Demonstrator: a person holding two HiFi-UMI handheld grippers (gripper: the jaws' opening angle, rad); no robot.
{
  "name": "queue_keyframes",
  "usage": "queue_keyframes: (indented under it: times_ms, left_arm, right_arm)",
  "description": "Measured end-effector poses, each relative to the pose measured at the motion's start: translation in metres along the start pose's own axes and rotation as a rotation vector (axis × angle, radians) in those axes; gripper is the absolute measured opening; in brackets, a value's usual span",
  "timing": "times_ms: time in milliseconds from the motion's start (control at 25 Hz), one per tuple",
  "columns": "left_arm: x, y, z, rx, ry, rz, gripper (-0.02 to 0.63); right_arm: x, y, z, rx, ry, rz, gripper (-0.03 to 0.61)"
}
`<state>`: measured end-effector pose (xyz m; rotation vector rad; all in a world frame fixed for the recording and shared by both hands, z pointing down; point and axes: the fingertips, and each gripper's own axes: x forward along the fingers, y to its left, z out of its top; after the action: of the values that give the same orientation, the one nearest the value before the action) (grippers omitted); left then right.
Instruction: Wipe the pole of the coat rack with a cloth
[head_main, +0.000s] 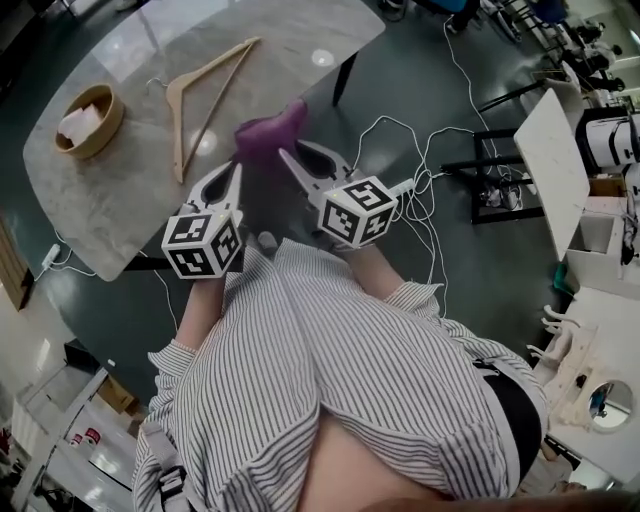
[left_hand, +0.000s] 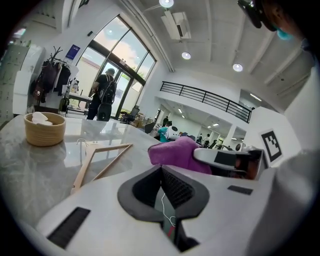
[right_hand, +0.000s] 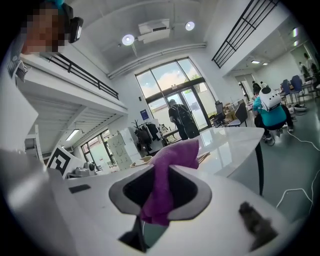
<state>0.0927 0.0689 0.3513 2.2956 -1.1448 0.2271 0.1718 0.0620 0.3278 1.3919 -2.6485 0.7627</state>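
A purple cloth hangs over the near edge of the marble table, pinched in my right gripper. In the right gripper view the cloth is bunched between the shut jaws of that gripper and sticks out past them. My left gripper is just to the left of it, shut on nothing. In the left gripper view its jaws meet, with the cloth and the right gripper close ahead on the right. A distant coat rack with dark garments stands at the back.
A wooden hanger lies flat on the table, and a wooden bowl holding something white stands at its left end. White cables trail over the floor to the right, near black stands and white furniture.
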Motion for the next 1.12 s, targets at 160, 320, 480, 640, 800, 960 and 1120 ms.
queue_keyframes:
  times_ms: [160, 320, 480, 640, 800, 960, 1120]
  left_arm:
    - [0.009, 0.013, 0.003, -0.014, 0.014, 0.001, 0.011]
    - [0.020, 0.029, 0.023, -0.003, 0.015, -0.008, 0.011]
    - [0.033, 0.052, 0.048, -0.003, 0.004, -0.007, 0.011]
    - [0.048, 0.079, 0.068, -0.008, 0.001, 0.000, 0.011]
    - [0.056, 0.107, 0.082, -0.017, 0.003, 0.010, 0.011]
    - [0.071, 0.124, 0.100, -0.013, 0.008, 0.001, 0.011]
    - [0.082, 0.135, 0.113, 0.005, 0.017, -0.019, 0.011]
  right_arm:
    - [0.016, -0.006, 0.002, -0.032, 0.018, -0.010, 0.089]
    - [0.040, -0.011, 0.015, -0.026, 0.016, -0.012, 0.090]
    - [0.070, -0.017, 0.032, -0.035, 0.018, -0.011, 0.090]
    - [0.101, -0.022, 0.045, -0.041, 0.019, -0.004, 0.091]
    - [0.136, -0.025, 0.049, -0.030, 0.034, 0.002, 0.090]
    - [0.159, -0.025, 0.061, -0.037, 0.040, 0.010, 0.091]
    - [0.178, -0.031, 0.070, -0.036, 0.042, 0.003, 0.091]
